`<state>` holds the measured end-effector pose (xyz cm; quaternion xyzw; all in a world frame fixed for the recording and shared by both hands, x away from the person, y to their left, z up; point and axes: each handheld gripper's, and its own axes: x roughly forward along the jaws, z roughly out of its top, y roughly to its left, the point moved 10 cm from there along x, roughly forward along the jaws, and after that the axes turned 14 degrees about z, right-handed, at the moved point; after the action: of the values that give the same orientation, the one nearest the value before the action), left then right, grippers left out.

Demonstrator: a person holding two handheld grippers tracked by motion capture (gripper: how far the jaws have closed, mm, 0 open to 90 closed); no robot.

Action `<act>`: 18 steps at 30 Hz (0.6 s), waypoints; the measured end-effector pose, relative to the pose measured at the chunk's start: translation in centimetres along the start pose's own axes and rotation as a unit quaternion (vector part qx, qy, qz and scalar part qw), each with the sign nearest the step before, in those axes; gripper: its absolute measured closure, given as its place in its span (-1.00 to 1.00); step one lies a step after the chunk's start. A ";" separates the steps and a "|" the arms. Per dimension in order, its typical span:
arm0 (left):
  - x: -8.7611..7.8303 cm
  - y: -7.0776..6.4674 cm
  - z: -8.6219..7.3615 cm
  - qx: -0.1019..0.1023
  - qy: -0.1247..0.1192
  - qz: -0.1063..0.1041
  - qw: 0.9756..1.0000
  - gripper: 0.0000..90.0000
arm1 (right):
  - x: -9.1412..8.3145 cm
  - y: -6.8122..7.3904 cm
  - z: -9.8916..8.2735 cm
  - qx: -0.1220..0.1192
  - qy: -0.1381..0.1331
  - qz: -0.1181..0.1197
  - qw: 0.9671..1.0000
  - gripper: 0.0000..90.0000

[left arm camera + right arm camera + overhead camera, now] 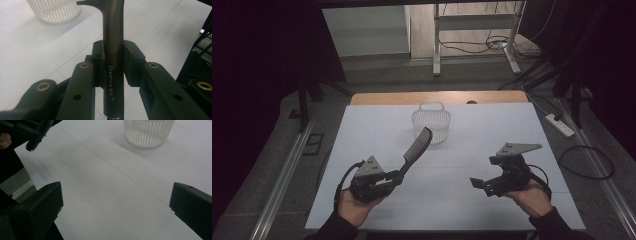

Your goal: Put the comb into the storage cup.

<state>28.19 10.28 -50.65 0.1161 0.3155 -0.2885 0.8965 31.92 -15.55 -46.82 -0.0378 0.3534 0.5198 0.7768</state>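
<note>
A dark comb [418, 145] slants up and away over the white table, toward a white slatted basket [431, 122] at the back middle. My left gripper [399, 176] is shut on the comb's handle [113, 30], which bears the words "Creative Art" and runs straight up between the jaws. The basket [53, 11] stands beyond, to the upper left. My right gripper [479, 186] hovers over the table's right front, open, with nothing between its jaws [117, 195]. In the right gripper view the basket [148, 132] stands ahead, and the comb's handle end [31, 146] pokes out at the top left.
The white table sheet [377, 130] ends at a wooden strip [437, 97] on the far side. On the floor lie a power strip [560, 125] and cables at the right, and a metal frame [437, 45] stands behind the table.
</note>
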 end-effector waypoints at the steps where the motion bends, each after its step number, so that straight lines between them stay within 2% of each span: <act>1: 0.0 0.0 0.0 0.000 0.000 0.000 1.000 0.61 | 0.1 0.0 0.2 0.000 -0.002 0.001 1.000 -1.00; 7: 0.3 -0.1 0.2 -0.002 0.001 -0.004 1.000 0.61 | 0.8 0.1 0.8 -0.004 -0.006 0.020 1.000 -1.00; 18: 0.5 -0.3 0.4 0.000 0.001 -0.006 1.000 0.61 | 2.7 0.0 2.0 -0.005 0.012 0.006 1.000 -1.00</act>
<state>28.51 9.65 -50.70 0.1146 0.3172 -0.2941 0.8943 33.53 -12.58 -46.92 -0.0452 0.3602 0.5259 0.7692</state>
